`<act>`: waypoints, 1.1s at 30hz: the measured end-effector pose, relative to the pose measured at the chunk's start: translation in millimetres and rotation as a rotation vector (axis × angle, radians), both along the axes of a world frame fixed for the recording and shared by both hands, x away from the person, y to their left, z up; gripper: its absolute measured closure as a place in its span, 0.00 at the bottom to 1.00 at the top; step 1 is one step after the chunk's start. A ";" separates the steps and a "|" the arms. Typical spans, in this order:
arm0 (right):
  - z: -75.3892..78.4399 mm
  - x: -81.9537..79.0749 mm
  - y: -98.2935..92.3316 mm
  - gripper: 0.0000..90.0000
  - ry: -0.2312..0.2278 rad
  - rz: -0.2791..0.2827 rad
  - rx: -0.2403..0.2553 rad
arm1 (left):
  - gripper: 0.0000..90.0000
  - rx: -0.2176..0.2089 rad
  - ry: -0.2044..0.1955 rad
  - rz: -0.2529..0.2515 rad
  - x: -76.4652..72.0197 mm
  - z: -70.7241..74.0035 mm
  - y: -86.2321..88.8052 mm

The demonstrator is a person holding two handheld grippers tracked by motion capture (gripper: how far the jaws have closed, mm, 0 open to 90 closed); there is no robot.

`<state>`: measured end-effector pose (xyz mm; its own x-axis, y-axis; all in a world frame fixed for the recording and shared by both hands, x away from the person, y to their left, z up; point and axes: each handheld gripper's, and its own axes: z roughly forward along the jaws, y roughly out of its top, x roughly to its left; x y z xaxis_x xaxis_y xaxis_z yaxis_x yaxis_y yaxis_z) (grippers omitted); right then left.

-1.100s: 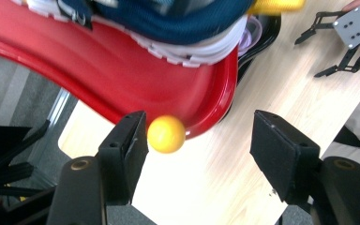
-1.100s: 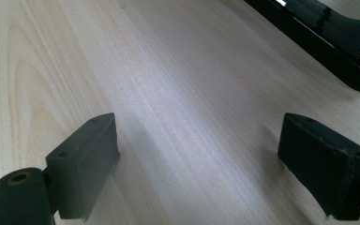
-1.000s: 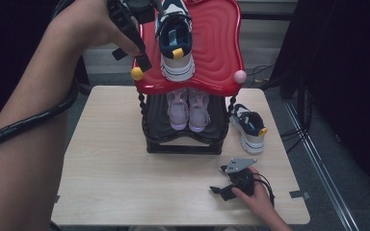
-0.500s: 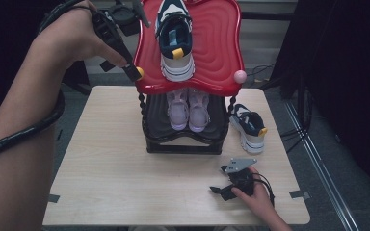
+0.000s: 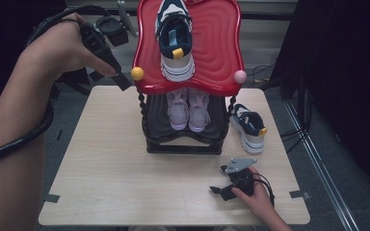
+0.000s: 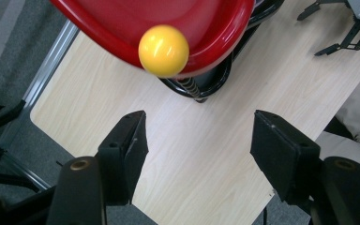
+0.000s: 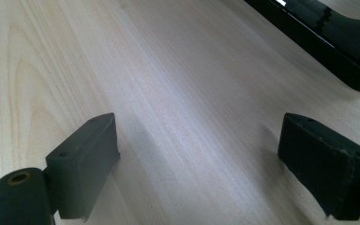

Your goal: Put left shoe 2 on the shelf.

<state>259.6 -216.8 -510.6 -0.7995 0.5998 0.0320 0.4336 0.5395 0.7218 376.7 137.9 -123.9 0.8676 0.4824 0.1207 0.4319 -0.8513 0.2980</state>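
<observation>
At the upper left of the high view, the left hand-held gripper [image 5: 120, 79] hangs with jaws spread and empty, just beside the yellow ball [image 5: 137, 73] on the red shelf [image 5: 217, 57]. A navy sneaker [image 5: 176, 41] sits on top. Lower right, the right hand-held gripper [image 5: 221, 188] rests spread on the worktop [image 5: 111, 168].

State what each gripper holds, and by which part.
Nothing is held. The left gripper hangs open beside the red shelf, jaws apart over bare table. The right gripper rests open on the table.
</observation>
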 end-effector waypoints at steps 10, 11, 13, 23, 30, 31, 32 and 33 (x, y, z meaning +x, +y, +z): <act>0.0 0.1 -0.1 0.13 -0.002 0.002 -0.001 | 0.40 -0.021 0.011 0.002 -5.8 -20.0 13.6; 0.0 0.2 -0.1 0.13 -0.002 0.002 -0.001 | 0.40 -0.024 0.015 0.004 -6.8 -22.0 14.6; 0.0 0.2 -0.1 0.13 -0.002 0.002 -0.001 | 0.40 -0.032 0.016 0.005 -8.4 -26.9 17.3; 0.1 0.3 -0.2 0.13 -0.002 0.003 -0.002 | 0.40 -0.041 0.040 0.005 -15.8 -57.2 32.6; 0.2 0.3 -0.2 0.13 -0.001 0.003 -0.002 | 0.40 -0.071 0.064 0.016 -19.1 -82.7 40.2; 0.2 0.3 -0.1 0.13 -0.001 0.002 0.000 | 0.40 -0.065 0.069 0.005 -19.1 -86.5 41.1; 0.2 0.2 -0.1 0.13 0.000 0.001 0.000 | 0.40 -0.062 0.073 0.005 -19.5 -90.7 41.3; 0.2 0.3 -0.1 0.13 -0.003 0.002 0.000 | 0.40 -0.070 0.074 0.011 -20.4 -96.1 41.3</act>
<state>259.9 -216.9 -510.4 -0.8007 0.5983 0.0293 0.4302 0.5403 0.7232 356.3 179.2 -219.9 0.8677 0.4967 0.0218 0.4639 -0.8247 0.3236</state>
